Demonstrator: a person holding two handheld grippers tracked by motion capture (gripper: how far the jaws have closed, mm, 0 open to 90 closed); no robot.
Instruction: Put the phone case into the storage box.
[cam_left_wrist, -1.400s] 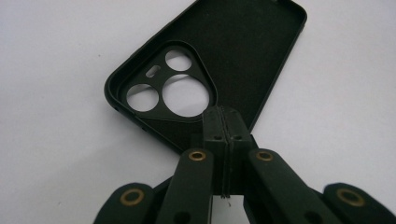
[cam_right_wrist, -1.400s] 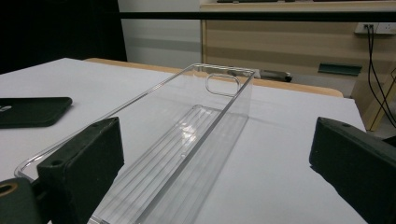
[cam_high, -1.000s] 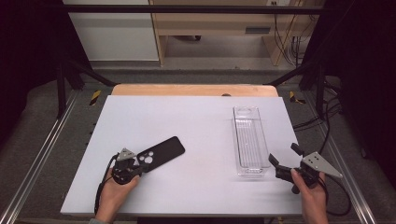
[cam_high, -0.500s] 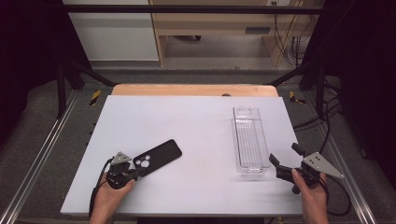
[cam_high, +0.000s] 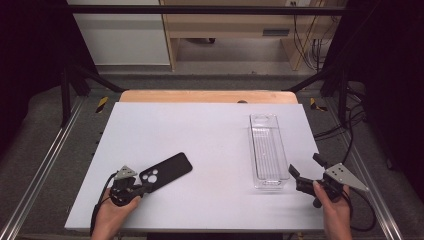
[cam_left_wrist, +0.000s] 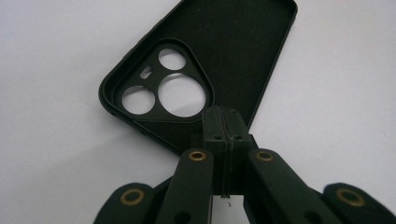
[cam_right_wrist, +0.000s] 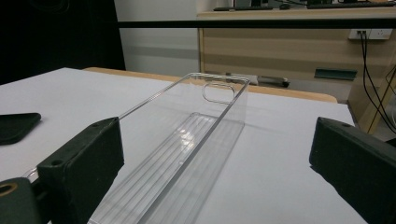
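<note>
- Phone case (cam_high: 166, 172), black and lying hollow side up on the white table (cam_high: 200, 130), is what we have at our left gripper (cam_high: 141, 188), whose jaws are pressed together on the case's long edge near the camera cut-outs
- From the left gripper view we see that pinch at the rim below the three round holes, with the left gripper (cam_left_wrist: 223, 122) shut tight and the phone case (cam_left_wrist: 210, 60) running up and away from us
- Its long axis slants from our left hand (cam_high: 112, 215) toward the middle of the table, camera end nearest us, far end pointing toward the clear tray (cam_high: 268, 150)
- That tray lies well apart to the right, its long axis running straight away from us, near end just beside our right gripper (cam_high: 306, 169)
- Our right gripper stands spread wide with nothing between the jaws; in the right gripper view the clear tray (cam_right_wrist: 187, 140) stretches ahead between them, untouched
- We judge the left hand the nearer to the case, the right nearer the tray, so the coming move turns on carrying the case rightward across the bare table
- No brand, label or writing can be read on the case, the tray or the grippers
</note>
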